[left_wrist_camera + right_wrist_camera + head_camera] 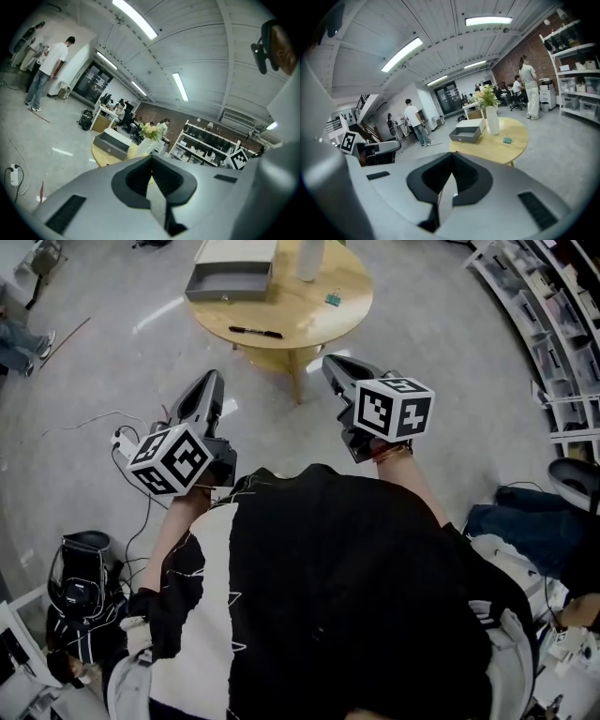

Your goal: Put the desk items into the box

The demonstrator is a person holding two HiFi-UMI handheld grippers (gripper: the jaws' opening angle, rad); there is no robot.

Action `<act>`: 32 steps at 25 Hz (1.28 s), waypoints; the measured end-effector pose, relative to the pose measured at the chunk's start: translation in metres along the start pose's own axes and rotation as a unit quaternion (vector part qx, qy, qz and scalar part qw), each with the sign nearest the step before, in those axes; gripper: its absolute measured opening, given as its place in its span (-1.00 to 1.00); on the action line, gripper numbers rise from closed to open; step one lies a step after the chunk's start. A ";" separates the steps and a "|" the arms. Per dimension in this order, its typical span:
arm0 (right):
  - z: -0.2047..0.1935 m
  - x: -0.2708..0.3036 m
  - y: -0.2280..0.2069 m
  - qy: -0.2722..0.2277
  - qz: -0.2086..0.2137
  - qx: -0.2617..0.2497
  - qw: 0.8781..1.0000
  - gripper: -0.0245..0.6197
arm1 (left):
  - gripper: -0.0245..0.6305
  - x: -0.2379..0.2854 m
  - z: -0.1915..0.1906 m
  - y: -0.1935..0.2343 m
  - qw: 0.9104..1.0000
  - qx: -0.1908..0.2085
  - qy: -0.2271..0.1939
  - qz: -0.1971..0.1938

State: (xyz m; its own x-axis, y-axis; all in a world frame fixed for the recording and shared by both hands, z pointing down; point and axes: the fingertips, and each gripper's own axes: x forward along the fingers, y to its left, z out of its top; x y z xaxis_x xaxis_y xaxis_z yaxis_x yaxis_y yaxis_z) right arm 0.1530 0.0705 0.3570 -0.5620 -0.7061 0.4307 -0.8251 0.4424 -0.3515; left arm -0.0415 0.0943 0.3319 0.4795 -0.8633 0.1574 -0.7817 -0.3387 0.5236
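Observation:
A round wooden table (352, 310) stands ahead of me in the head view. On it lie a grey open box (230, 282), a black pen (255, 332) and a small teal clip (332, 299), beside a white vase (309, 259). My left gripper (211, 382) and right gripper (333, 367) are held over the floor short of the table, both shut and empty. The right gripper view shows its closed jaws, right gripper (452, 154), with the box (466, 133), the clip (507, 139) and the vase (492, 119) beyond. In the left gripper view the left gripper (151, 157) hides most of the table; the box (111, 144) shows.
Shelving racks (553, 315) line the right side. A power strip with cables (122, 439) and a dark bag (82, 587) lie on the floor at the left. People stand farther off in the room (414, 122), one by the shelves (529, 86).

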 end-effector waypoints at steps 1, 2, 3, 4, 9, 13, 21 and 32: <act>0.000 0.001 0.001 0.001 0.003 -0.001 1.000 -0.91 | -0.89 0.003 0.003 0.000 1.000 0.000 -0.003 -0.002; 0.000 0.003 0.001 0.004 0.004 -0.003 1.000 -0.91 | -0.89 0.005 0.007 -0.001 1.000 0.001 -0.006 -0.005; 0.001 0.005 0.000 0.006 0.003 -0.005 1.000 -0.91 | -0.89 0.007 0.009 -0.003 1.000 0.003 -0.009 -0.008; 0.001 0.007 -0.001 0.008 0.003 -0.007 1.000 -0.91 | -0.89 0.009 0.011 -0.005 1.000 0.004 -0.011 -0.011; -0.008 0.026 -0.001 0.020 0.016 0.001 1.000 -0.91 | -0.89 0.013 0.001 -0.002 1.000 -0.007 -0.002 -0.003; -0.023 0.047 -0.006 0.051 0.034 0.015 0.998 -0.91 | -0.89 0.012 -0.010 0.010 0.999 -0.023 0.008 0.023; -0.019 0.105 -0.031 0.097 0.054 0.013 0.994 -0.91 | -0.89 0.018 0.001 0.041 0.996 -0.041 -0.015 0.083; 0.023 0.184 -0.027 0.122 0.155 -0.035 0.980 -0.91 | -0.89 0.032 0.032 0.072 0.980 -0.058 -0.082 0.173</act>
State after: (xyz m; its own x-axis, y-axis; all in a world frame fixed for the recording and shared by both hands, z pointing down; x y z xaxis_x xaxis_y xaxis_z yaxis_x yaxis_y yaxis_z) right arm 0.0730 -0.0840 0.4269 -0.7757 -0.3827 0.5017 -0.6102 0.6577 -0.4417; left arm -0.0949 0.0310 0.3479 0.1166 -0.9707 0.2101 -0.8305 0.0207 0.5566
